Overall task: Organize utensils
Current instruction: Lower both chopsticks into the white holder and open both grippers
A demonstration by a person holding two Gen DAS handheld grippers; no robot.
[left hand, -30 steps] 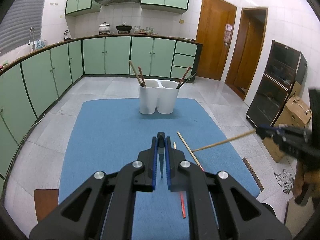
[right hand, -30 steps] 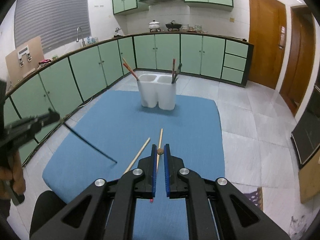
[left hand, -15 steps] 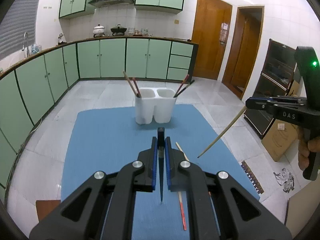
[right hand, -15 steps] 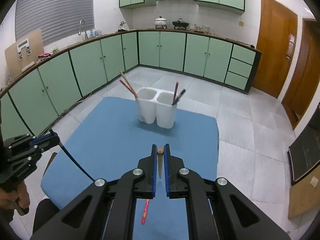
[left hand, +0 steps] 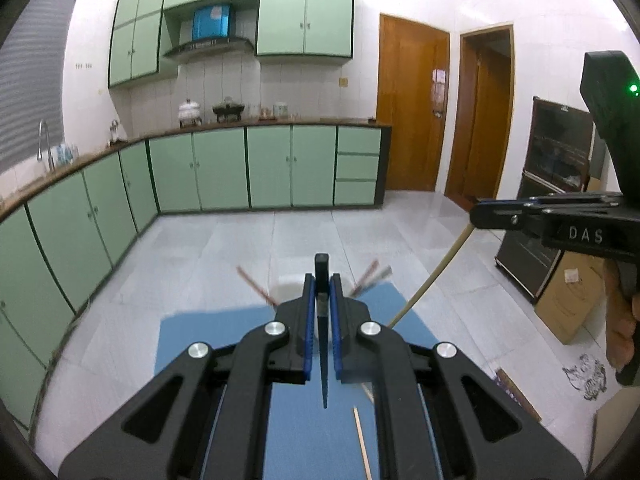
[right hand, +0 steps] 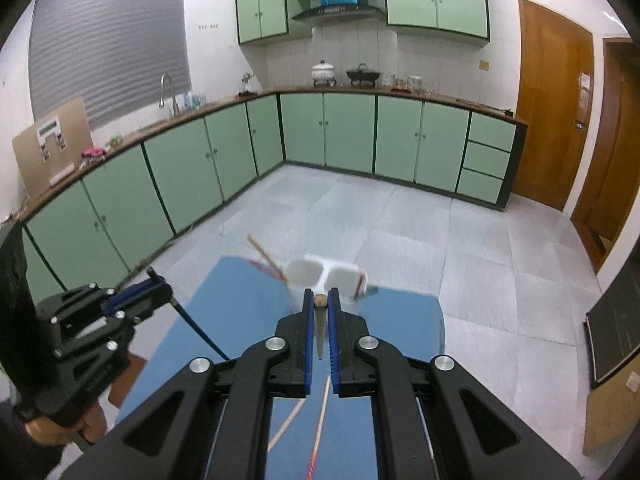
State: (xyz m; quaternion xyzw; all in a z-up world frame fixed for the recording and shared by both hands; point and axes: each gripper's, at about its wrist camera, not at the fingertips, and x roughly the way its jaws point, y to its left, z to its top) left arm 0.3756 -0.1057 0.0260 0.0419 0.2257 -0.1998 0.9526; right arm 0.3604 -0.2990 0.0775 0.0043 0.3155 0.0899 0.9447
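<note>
Chopsticks pinched in both hand-held grippers: dark [left hand: 322,344] left [left hand: 322,312], wooden [right hand: 320,328] right [right hand: 320,312].

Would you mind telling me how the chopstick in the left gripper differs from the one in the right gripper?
The left gripper holds a dark chopstick; the right gripper holds a pale wooden chopstick. The dark one has a square black butt end, the pale one a round tan end. Both are clamped near the butt, hang tip-down above the blue mat, and are not yet in the white holder.
</note>
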